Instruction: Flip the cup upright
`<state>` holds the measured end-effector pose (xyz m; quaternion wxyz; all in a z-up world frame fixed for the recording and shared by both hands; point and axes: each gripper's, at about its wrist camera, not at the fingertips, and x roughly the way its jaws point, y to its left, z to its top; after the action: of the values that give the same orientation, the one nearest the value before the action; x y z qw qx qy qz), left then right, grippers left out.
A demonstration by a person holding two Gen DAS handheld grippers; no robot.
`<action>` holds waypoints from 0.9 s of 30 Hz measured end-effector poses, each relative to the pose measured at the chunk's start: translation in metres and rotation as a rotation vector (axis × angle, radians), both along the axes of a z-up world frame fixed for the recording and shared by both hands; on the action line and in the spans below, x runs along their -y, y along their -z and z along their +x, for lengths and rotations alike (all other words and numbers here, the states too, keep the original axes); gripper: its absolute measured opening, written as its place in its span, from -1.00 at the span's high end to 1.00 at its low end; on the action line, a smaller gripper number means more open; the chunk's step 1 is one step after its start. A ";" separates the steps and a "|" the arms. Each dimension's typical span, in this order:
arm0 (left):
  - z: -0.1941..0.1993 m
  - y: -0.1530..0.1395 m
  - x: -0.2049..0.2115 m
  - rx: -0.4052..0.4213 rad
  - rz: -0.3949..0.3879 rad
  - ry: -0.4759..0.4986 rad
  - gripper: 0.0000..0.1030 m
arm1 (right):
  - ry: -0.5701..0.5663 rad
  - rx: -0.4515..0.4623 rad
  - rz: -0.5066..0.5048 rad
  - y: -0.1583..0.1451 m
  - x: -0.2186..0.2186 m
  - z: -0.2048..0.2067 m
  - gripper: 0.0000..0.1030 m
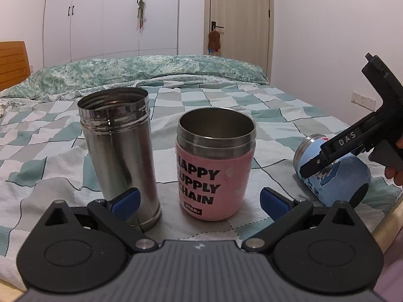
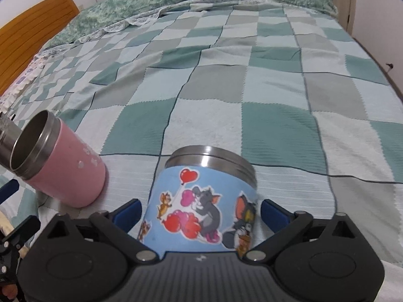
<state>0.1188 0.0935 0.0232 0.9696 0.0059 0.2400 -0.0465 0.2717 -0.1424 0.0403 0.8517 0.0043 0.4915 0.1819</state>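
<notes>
Where both views are cut by gripper bodies, entries run left to right.
Steel flask point(image 1: 121, 148): upright on bed point(image 1: 226, 95), base partly hidden.
Pink cup point(image 1: 214, 166): upright, lettering's left edge cut off.
Left gripper point(image 1: 200, 202): spread, holding nothing.
Blue cartoon cup point(image 2: 201, 206): on its side, base hidden.
Right gripper point(image 2: 200, 212): spread around cup; contact unclear.

Home bedroom, quilted bed point(image 1: 226, 95), wardrobe point(image 1: 110, 17)
</notes>
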 end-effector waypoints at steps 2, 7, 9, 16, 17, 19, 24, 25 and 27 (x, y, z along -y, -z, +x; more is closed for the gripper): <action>0.002 0.001 0.000 -0.004 -0.002 -0.002 -1.00 | -0.001 -0.022 -0.001 0.005 -0.001 0.004 -0.76; 0.002 0.001 0.000 0.000 -0.004 0.000 -1.00 | -0.016 -0.053 0.073 0.005 0.008 0.008 -0.72; 0.002 0.000 0.002 0.003 -0.002 0.002 -1.00 | -0.021 -0.034 0.087 0.003 0.011 0.003 -0.71; -0.005 -0.005 0.005 0.018 -0.010 0.003 -1.00 | -0.048 0.124 0.149 -0.013 0.022 -0.032 -0.66; -0.006 -0.006 0.005 0.021 -0.012 0.002 -1.00 | -0.061 0.163 0.153 -0.016 0.023 -0.040 -0.65; -0.009 -0.009 0.004 0.028 -0.020 -0.004 -1.00 | -0.089 0.260 0.144 -0.023 0.022 -0.058 -0.65; -0.016 -0.013 0.001 0.048 -0.046 -0.019 -1.00 | -0.125 0.485 0.105 -0.034 0.009 -0.088 -0.63; -0.017 -0.013 0.000 0.052 -0.050 -0.024 -1.00 | -0.128 0.526 0.095 -0.036 0.005 -0.092 -0.63; -0.019 -0.014 -0.003 0.058 -0.060 -0.033 -1.00 | -0.127 0.616 0.066 -0.037 -0.005 -0.096 -0.63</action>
<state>0.1001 0.0961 0.0373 0.9766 -0.0258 0.2102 -0.0373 0.1757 -0.1374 0.0773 0.9468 -0.0541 0.2035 0.2431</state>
